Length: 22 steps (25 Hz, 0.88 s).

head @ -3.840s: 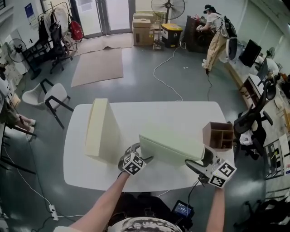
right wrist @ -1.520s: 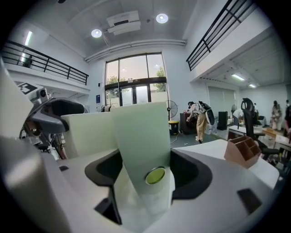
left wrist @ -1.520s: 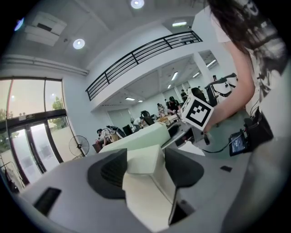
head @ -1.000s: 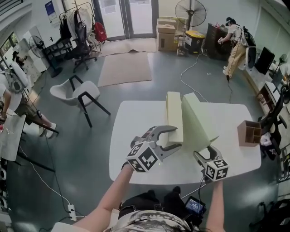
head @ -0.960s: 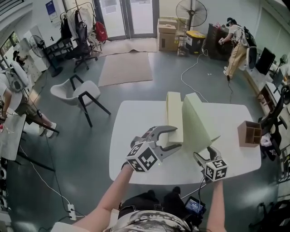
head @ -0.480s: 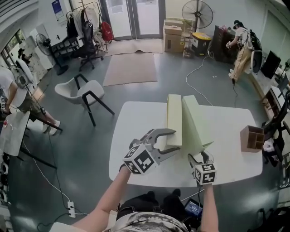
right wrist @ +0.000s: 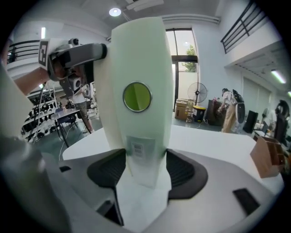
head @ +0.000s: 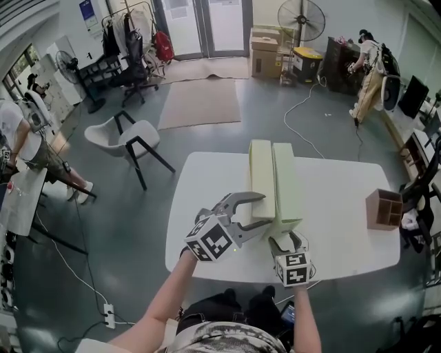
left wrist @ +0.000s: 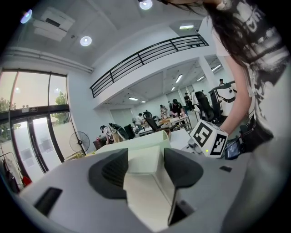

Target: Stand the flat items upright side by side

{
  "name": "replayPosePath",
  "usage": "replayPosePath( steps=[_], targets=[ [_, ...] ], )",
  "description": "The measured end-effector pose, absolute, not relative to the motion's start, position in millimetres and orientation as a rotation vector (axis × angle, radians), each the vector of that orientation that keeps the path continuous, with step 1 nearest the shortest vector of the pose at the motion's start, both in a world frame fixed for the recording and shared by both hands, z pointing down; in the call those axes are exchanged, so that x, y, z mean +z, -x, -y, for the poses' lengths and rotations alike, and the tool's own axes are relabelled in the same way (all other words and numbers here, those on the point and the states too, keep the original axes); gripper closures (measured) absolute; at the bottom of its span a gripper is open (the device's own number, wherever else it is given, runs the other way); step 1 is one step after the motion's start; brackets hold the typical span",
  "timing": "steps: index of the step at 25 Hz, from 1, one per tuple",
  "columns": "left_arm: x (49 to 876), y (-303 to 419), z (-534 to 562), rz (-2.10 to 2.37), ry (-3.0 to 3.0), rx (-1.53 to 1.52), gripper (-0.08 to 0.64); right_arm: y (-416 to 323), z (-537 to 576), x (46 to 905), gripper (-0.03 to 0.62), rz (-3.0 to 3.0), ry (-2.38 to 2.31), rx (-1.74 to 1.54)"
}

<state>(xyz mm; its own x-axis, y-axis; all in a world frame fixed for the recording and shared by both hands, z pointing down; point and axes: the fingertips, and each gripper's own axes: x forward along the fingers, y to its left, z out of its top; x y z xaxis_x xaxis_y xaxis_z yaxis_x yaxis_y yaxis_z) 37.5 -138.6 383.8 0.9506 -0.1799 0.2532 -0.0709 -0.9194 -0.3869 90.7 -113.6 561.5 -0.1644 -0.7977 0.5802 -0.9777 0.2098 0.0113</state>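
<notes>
Two pale green flat slabs stand upright side by side on the white table (head: 344, 227), long faces together. My left gripper (head: 262, 212) holds the near end of the left slab (head: 260, 172), and in the left gripper view the slab (left wrist: 143, 159) fills the gap between the pads (left wrist: 109, 173). My right gripper (head: 287, 240) is shut on the near end of the right slab (head: 286, 183). In the right gripper view this slab (right wrist: 138, 59) rises straight between the pads (right wrist: 182, 170), showing a round green sticker (right wrist: 137, 96). The left gripper (right wrist: 75, 57) shows beside it.
A brown wooden organiser box (head: 383, 209) stands near the table's right edge. On the floor beyond are a white chair (head: 124, 138), a rug (head: 200, 102), a cable (head: 300, 120), cardboard boxes (head: 265, 52) and a fan (head: 300, 17). A person (head: 365, 69) works at the back right.
The right slab, which leaned away to the right a second ago, now stands upright against the left slab. My right gripper has moved left with it. The left gripper has hardly moved.
</notes>
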Motion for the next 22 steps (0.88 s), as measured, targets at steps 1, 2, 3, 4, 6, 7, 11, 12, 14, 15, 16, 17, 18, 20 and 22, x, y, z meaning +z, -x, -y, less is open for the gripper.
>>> replayPosePath(
  steps=[1, 2, 3, 4, 6, 7, 11, 12, 14, 15, 16, 17, 18, 20, 22],
  targets=[
    [383.9, -38.1, 138.8, -0.180, 2.722, -0.406, 0.307, -84.8, 114.4, 562.6, 0.308, 2.030, -1.623, 0.497],
    [384.3, -38.6, 138.8, -0.178, 2.720, -0.410, 0.307, -81.5, 115.7, 563.7, 0.314, 2.028, -1.620, 0.482],
    [384.8, -39.0, 138.7, -0.175, 2.719, -0.413, 0.307, -81.1, 117.4, 564.7, 0.313, 2.021, -1.627, 0.470],
    [385.6, -39.3, 138.5, -0.172, 2.719, -0.415, 0.307, -82.2, 118.9, 565.4, 0.313, 2.016, -1.637, 0.463],
    [386.3, -38.6, 138.2, -0.168, 2.723, -0.414, 0.307, -83.9, 121.4, 566.3, 0.314, 2.015, -1.642, 0.456],
    [386.1, -37.5, 138.1, -0.167, 2.725, -0.413, 0.307, -83.8, 122.1, 566.3, 0.314, 2.015, -1.636, 0.449],
    [384.5, -34.2, 137.7, -0.175, 2.728, -0.414, 0.307, -83.2, 120.6, 565.8, 0.325, 2.009, -1.607, 0.428],
    [384.5, -34.4, 137.8, -0.178, 2.734, -0.407, 0.305, -83.9, 120.0, 565.7, 0.327, 2.011, -1.606, 0.431],
    [384.2, -35.1, 137.5, -0.180, 2.755, -0.382, 0.302, -85.3, 119.8, 564.9, 0.333, 2.021, -1.617, 0.437],
    [383.3, -34.8, 137.3, -0.180, 2.766, -0.367, 0.297, -86.2, 120.3, 563.6, 0.333, 2.025, -1.627, 0.437],
    [381.7, -33.8, 137.1, -0.182, 2.774, -0.352, 0.289, -87.2, 120.6, 561.9, 0.333, 2.026, -1.637, 0.436],
    [379.6, -32.1, 136.7, -0.187, 2.779, -0.337, 0.281, -88.1, 120.1, 560.0, 0.333, 2.022, -1.647, 0.436],
    [377.6, -29.5, 135.5, -0.194, 2.783, -0.323, 0.279, -88.9, 118.6, 557.9, 0.333, 2.018, -1.657, 0.437],
    [373.9, -21.4, 128.9, -0.201, 2.800, -0.296, 0.279, -89.6, 112.4, 554.7, 0.333, 2.009, -1.677, 0.443],
    [371.0, -9.9, 118.3, -0.201, 2.829, -0.267, 0.279, -89.3, 103.0, 552.7, 0.333, 2.002, -1.698, 0.460]
  ],
)
